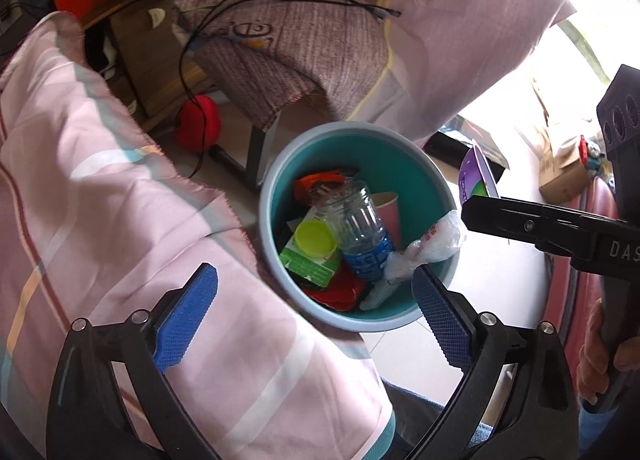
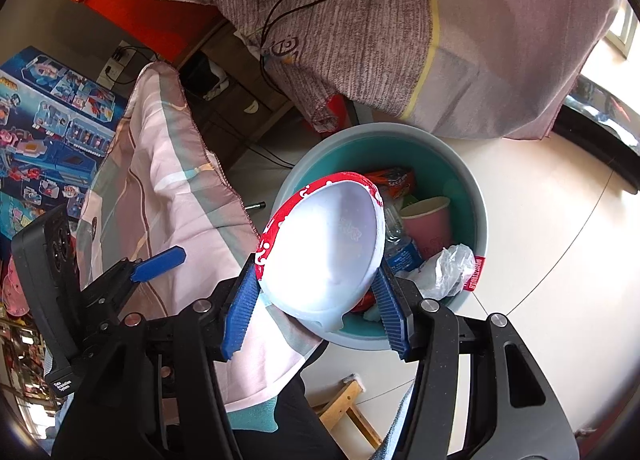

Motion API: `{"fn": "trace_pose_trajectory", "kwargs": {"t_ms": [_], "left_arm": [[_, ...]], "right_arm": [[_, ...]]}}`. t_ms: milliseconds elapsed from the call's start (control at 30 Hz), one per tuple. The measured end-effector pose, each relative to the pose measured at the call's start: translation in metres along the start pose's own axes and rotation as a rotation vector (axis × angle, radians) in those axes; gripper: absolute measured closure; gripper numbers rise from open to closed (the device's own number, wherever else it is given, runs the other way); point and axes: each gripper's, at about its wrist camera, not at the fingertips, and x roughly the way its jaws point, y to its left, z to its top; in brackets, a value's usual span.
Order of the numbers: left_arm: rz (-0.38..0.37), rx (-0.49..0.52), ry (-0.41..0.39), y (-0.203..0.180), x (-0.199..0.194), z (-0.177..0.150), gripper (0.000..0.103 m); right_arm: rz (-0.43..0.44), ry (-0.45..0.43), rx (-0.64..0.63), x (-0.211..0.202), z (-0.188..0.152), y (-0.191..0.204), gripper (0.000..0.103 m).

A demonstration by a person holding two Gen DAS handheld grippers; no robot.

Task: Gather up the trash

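A teal trash bin stands on the floor, holding a plastic bottle, a pink paper cup, a crumpled plastic bag, a green carton with a yellow cap and red wrappers. My right gripper is shut on a squashed white paper bowl with a red rim, held above the bin's near edge. The bowl's purple outside shows in the left wrist view. My left gripper is open and empty over the bin's near left rim.
A pink striped bedsheet hangs left of the bin. A mauve cloth with a black cable drapes behind it. A red round object lies on the floor. A toy box stands far left.
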Motion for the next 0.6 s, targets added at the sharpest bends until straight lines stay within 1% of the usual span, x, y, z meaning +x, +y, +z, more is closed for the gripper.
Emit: {"fn": "trace_pose_trajectory", "kwargs": {"t_ms": [133,400,567,600], "left_arm": [[0.019,-0.023,-0.015,0.008,-0.012,-0.009,0.005],[0.096,-0.053,-0.075,0.024,-0.036,-0.019,0.005],[0.106,-0.062,-0.095,0.030,-0.047,-0.025,0.005],[0.105,-0.061,-0.097,0.030,-0.048,-0.026,0.005]], "right_arm": [[-0.003,0.001,-0.036,0.000,-0.002,0.014,0.050],[-0.022,-0.016,-0.093,-0.004,-0.001,0.037,0.049],[-0.029,-0.026,-0.112,-0.007,-0.002,0.046,0.049],[-0.032,-0.026,-0.115,-0.007,-0.003,0.048,0.047]]}}
